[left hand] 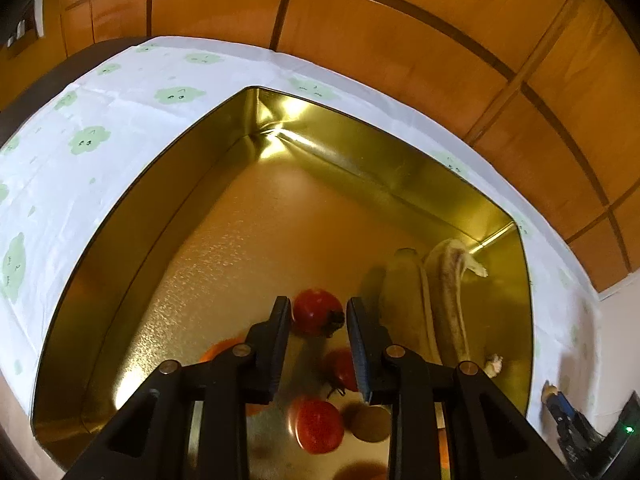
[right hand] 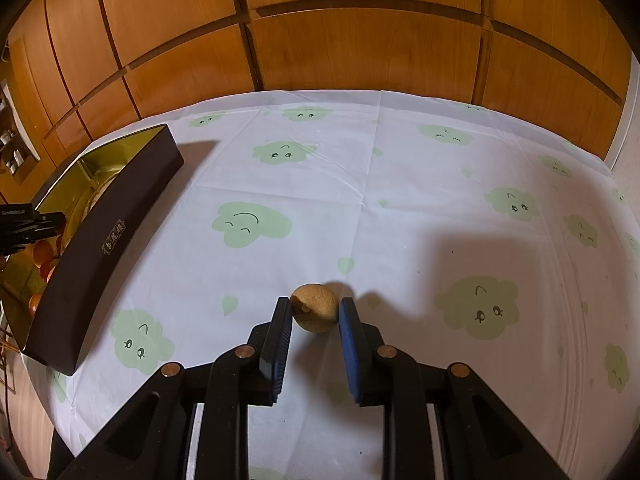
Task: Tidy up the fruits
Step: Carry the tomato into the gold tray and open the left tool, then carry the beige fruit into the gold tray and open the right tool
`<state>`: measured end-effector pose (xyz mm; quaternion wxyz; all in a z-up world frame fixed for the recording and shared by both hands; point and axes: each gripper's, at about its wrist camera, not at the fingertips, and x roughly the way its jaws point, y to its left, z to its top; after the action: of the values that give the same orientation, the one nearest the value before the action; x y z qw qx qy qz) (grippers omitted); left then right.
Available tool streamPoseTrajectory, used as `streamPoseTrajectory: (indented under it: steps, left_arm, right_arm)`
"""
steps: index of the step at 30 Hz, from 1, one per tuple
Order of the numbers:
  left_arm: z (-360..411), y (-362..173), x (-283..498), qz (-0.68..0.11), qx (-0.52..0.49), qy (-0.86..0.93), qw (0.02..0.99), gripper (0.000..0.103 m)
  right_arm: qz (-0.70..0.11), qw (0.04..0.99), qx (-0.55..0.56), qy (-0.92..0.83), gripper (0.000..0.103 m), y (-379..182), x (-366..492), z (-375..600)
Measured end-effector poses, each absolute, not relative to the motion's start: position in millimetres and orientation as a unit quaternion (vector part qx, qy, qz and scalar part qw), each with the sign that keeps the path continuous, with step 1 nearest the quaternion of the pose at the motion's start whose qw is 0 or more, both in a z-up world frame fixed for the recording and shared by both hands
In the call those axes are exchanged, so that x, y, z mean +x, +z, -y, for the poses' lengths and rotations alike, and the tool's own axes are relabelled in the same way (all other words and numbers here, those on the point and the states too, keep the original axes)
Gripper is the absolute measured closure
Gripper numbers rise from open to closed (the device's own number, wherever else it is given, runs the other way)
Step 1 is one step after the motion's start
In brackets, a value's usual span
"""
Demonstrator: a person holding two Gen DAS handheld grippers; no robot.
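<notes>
The left gripper [left hand: 318,314] hangs over the gold-lined box [left hand: 400,184], jaws parted about a fruit's width and holding nothing. It appears to be inside the box opening, above the fruit, not touching any piece. Below and between its fingers lie three red fruits: one [left hand: 316,311] ahead of the fingertips, one [left hand: 342,368] partly hidden by the right finger, one [left hand: 319,426] nearest the camera. A round brown fruit [left hand: 370,424] sits just beside the last. An orange [left hand: 218,350] shows behind the left finger. Two bananas [left hand: 444,300] lie side by side along the right wall, probably placed there so their length follows the wall.

The right gripper [right hand: 315,314] is low over the tablecloth [right hand: 400,184], well apart from the box [right hand: 100,248]. Its jaws bracket a small tan fruit [right hand: 315,308], the last loose piece in view. The left pad looks to be touching or nearly so; a narrow gap seems to remain on the right. I judge the grip not yet closed. The fruit rests on the cloth.

Judgement: sorting is nearly complete. The right gripper still needs to close and carry the fruit to the box. Being round, it may roll if pinched off-centre.
</notes>
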<state>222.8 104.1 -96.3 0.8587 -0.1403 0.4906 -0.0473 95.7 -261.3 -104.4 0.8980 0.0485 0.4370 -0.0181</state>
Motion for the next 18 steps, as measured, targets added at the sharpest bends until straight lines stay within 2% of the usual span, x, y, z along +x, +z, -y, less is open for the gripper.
streamPoseTrajectory:
  steps: [2, 6, 11, 18]
  left_arm:
    - [-103.1, -95.4, 219.8, -0.488, -0.137, -0.045, 0.861, 0.062]
    - [-98.4, -85.9, 203.0, -0.461, -0.113, -0.035, 0.879, 0.061]
    - [-94.5, -70.6, 165.9, -0.423, -0.092, -0.016, 0.901, 0.051]
    - [-88.2, -60.1, 120.6, -0.398, -0.075, -0.026, 0.914, 0.047]
  right_arm:
    - [-0.437, 0.898, 0.048, -0.018, 0.079, -104.3, 96.1, 261.3]
    - [-0.437, 0.898, 0.045, -0.020, 0.079, -104.6, 96.1, 261.0]
    - [-0.436, 0.899, 0.041, -0.022, 0.079, -104.4, 96.3, 259.5]
    - [-0.439, 0.898, 0.031, -0.028, 0.079, -102.6, 98.0, 255.4]
